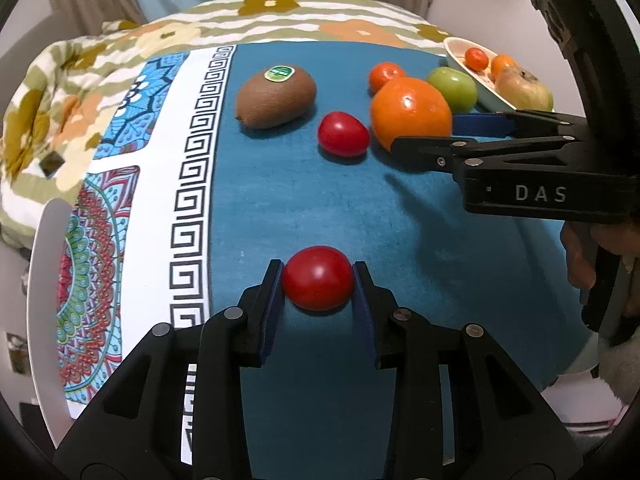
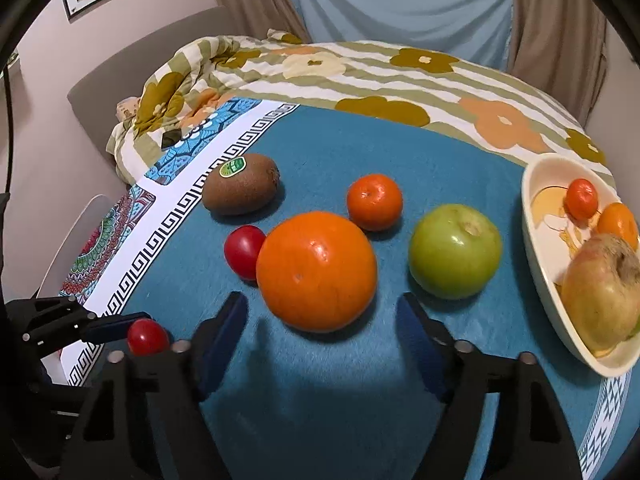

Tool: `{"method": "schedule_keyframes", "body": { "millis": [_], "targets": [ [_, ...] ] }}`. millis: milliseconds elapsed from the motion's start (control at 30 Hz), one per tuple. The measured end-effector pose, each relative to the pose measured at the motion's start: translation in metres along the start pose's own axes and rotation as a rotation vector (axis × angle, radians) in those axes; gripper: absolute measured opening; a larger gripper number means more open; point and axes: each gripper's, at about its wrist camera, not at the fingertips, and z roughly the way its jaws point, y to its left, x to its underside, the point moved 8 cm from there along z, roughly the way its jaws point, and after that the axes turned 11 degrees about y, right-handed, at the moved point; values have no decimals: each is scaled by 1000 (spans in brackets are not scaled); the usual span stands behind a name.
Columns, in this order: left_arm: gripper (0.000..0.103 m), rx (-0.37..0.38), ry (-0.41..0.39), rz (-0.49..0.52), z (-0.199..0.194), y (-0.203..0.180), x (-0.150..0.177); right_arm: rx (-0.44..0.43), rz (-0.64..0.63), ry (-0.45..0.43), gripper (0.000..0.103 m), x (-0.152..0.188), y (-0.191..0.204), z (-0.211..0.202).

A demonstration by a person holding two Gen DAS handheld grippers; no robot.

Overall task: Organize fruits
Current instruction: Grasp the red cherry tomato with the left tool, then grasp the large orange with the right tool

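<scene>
My left gripper (image 1: 318, 276) is shut on a small red tomato (image 1: 318, 278), low over the blue cloth (image 1: 300, 200); the tomato also shows in the right wrist view (image 2: 147, 336). My right gripper (image 2: 322, 320) is open, its jaws just short of a large orange (image 2: 316, 270), (image 1: 410, 114). Beyond lie a second red tomato (image 2: 244, 251), a kiwi with a green sticker (image 2: 240, 189), a small mandarin (image 2: 374, 201) and a green apple (image 2: 455, 251). A cream bowl (image 2: 538, 236) at the right holds two small mandarins (image 2: 581, 198) and a yellowish apple (image 2: 604, 290).
The blue cloth has a white patterned border (image 1: 192, 184) on the left. A floral quilt (image 2: 360, 76) lies behind the cloth, with curtains (image 2: 400, 0) beyond. A white chair back (image 1: 44, 280) stands at the left edge.
</scene>
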Motion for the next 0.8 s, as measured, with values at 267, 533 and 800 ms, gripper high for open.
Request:
{"method": "schedule_keyframes", "body": {
  "millis": [267, 533, 800],
  "targets": [
    [38, -19, 1, -5, 0, 4, -4, -15, -24, -12, 69, -8, 3, 3],
    [38, -18, -11, -55, -5, 11, -9, -19, -50, -13, 58, -11, 4, 5],
    [38, -39, -38, -98, -21, 13, -19, -36, -57, -30, 58, -10, 0, -13]
  ]
}}
